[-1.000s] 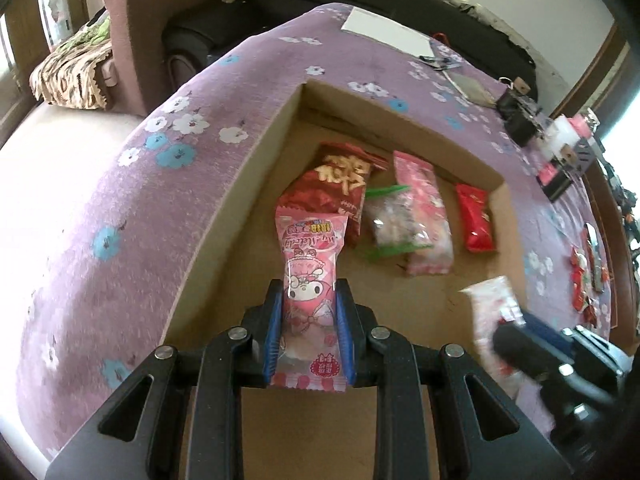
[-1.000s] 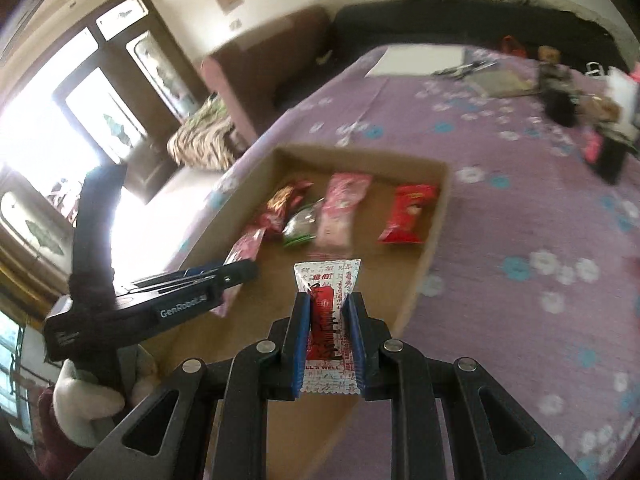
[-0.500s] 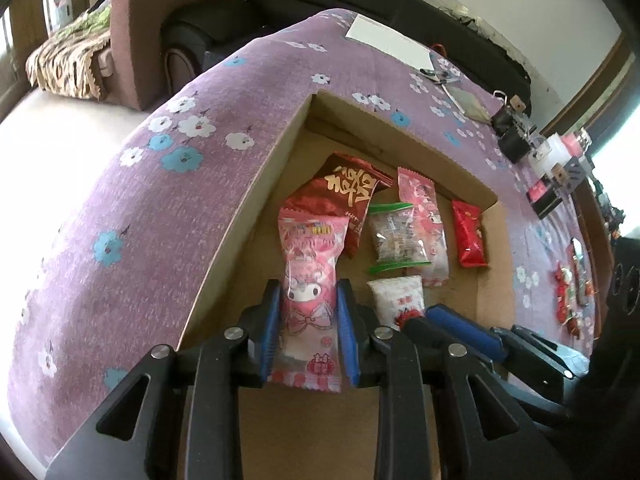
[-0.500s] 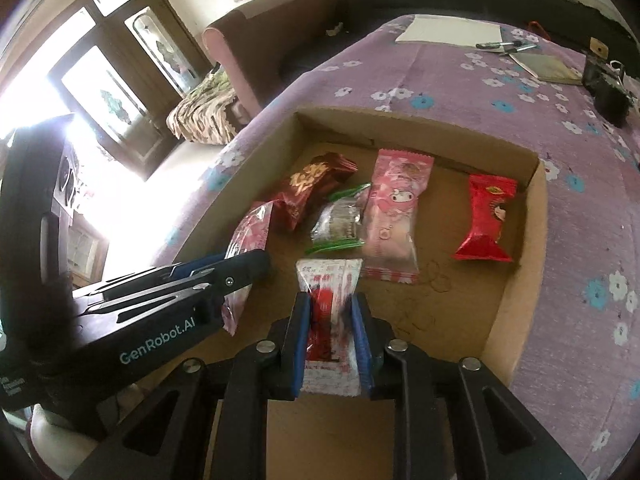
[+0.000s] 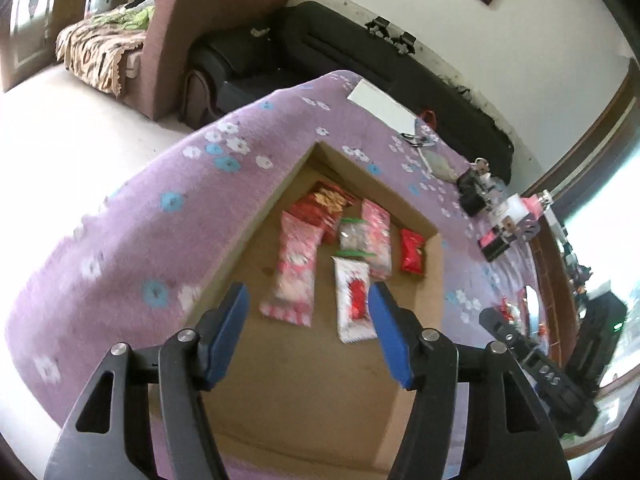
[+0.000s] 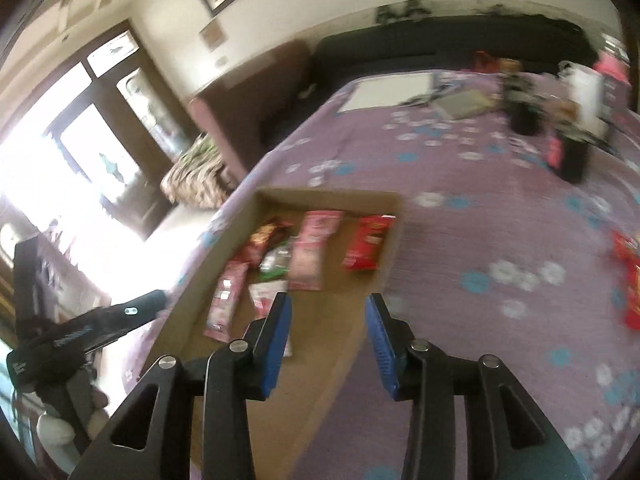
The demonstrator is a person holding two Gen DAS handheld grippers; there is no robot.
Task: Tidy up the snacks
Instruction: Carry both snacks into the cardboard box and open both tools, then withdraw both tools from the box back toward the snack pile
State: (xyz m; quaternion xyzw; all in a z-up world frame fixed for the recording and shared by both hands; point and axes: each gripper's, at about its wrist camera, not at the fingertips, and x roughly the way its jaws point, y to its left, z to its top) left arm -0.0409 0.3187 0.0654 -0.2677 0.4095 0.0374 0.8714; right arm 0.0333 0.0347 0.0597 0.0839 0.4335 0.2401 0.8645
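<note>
A shallow cardboard box [image 5: 256, 236] lies on the purple flowered cloth and holds several snack packets. My left gripper [image 5: 308, 320] hangs above the box's near end with its jaws opening and nothing between the pads. The pink cartoon packet [image 5: 296, 276] lies flat on the box floor just beyond it. Beside it lies the white-and-red packet [image 5: 352, 300]. My right gripper [image 6: 328, 320] is over the box's near right edge, its jaws opening and empty. The white-and-red packet [image 6: 264, 296] is partly hidden behind its left finger.
Further back in the box lie a dark red packet [image 5: 324, 208], a clear green-edged one [image 5: 352, 236], another pink one [image 5: 376, 240] and a red one [image 5: 412, 250]. Red snacks [image 6: 632, 280] lie on the cloth at the right. Bottles and clutter [image 6: 572, 120] stand at the far side.
Both grippers went from shut to open and let go of their packets, which now lie on the box floor. Both have pulled back and upward from the box.
</note>
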